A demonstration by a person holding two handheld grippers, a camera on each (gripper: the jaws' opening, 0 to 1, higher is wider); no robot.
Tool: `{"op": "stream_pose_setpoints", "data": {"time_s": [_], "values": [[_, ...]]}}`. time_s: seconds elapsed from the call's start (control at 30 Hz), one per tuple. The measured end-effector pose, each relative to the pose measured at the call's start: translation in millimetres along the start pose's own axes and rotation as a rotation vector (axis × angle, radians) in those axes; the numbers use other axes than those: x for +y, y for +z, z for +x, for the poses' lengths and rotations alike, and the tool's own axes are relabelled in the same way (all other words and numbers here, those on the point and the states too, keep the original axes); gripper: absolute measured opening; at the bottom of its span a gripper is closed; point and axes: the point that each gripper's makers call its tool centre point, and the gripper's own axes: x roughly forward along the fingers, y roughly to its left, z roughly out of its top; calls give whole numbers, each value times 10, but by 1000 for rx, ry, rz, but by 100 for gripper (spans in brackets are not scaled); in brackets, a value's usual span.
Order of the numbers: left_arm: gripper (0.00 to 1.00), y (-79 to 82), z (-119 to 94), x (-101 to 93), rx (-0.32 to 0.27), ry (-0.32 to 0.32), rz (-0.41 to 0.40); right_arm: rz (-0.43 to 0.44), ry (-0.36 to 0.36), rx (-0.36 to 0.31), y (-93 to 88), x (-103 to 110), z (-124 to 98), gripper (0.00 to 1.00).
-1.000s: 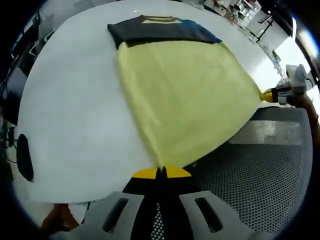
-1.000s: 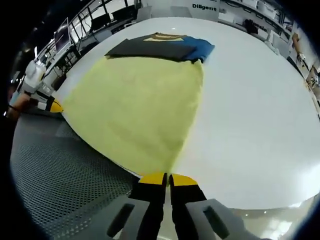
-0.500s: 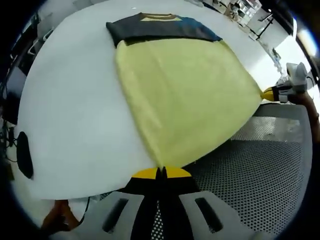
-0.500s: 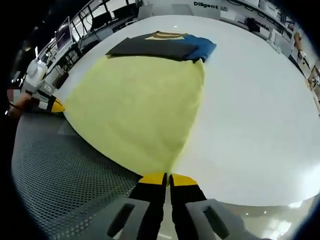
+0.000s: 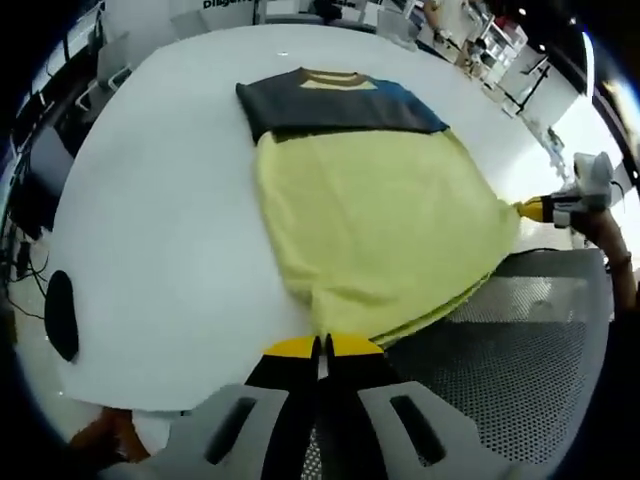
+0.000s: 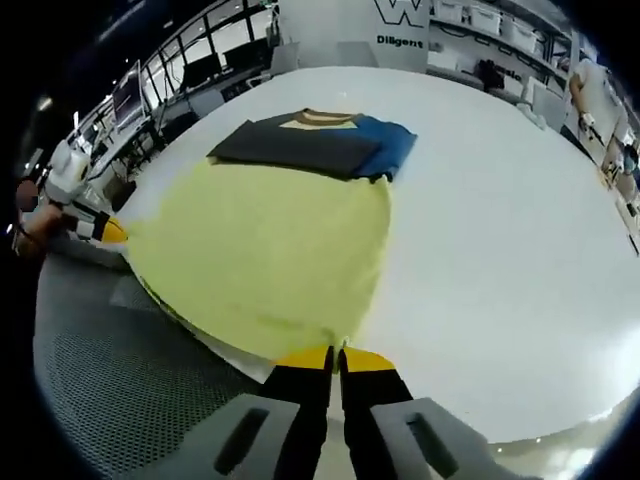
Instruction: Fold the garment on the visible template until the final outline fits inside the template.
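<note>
The shirt (image 5: 370, 220) lies on the white table (image 5: 160, 250), its yellow hem hanging over the near edge; the left gripper (image 5: 320, 346) and right gripper (image 6: 337, 355) each pinch a hem corner, jaws clenched on the cloth

The left gripper view sat low at the near edge of the white table (image 5: 150, 250), looking along its own jaws toward 12 o'clock, close to the garment (image 5: 380, 230), with the right gripper (image 5: 535, 208) at 3 o'clock. The right gripper view looked from the neighbouring hem corner, equally low and close, with the left gripper (image 6: 108, 232) at 9 o'clock. Both views shared the garment (image 6: 270, 240), the table (image 6: 500, 230) and the mesh surface (image 5: 520, 370) below the hem.
</note>
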Motion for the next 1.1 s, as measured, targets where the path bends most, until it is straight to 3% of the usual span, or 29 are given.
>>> {"op": "stream_pose_setpoints", "data": {"time_s": [0.3,0.4,0.67,0.9,1.0,1.03,1.07,1.1], "values": [[0,609,-173,136,-137,9,19,-3,-42,-138,564,-105,-59,0],[0,735,-192,154,-160,3,23,-17,-51,-154,684,-132,-63,0],[0,1312,-281,238,-271,-5,39,-54,-99,-212,1183,-258,-99,0],[0,1668,-291,306,-333,7,41,-57,-146,-259,1580,-358,-105,0],[0,1704,-285,324,-336,9,39,-55,-147,-265,1621,-367,-102,0],[0,1716,-282,330,-337,10,39,-52,-150,-276,1710,-393,-88,0],[0,1941,-268,360,-378,1,21,-48,-153,-287,1798,-419,-74,0],[0,1996,-271,371,-391,1,18,-50,-155,-289,1837,-442,-56,0]]}}
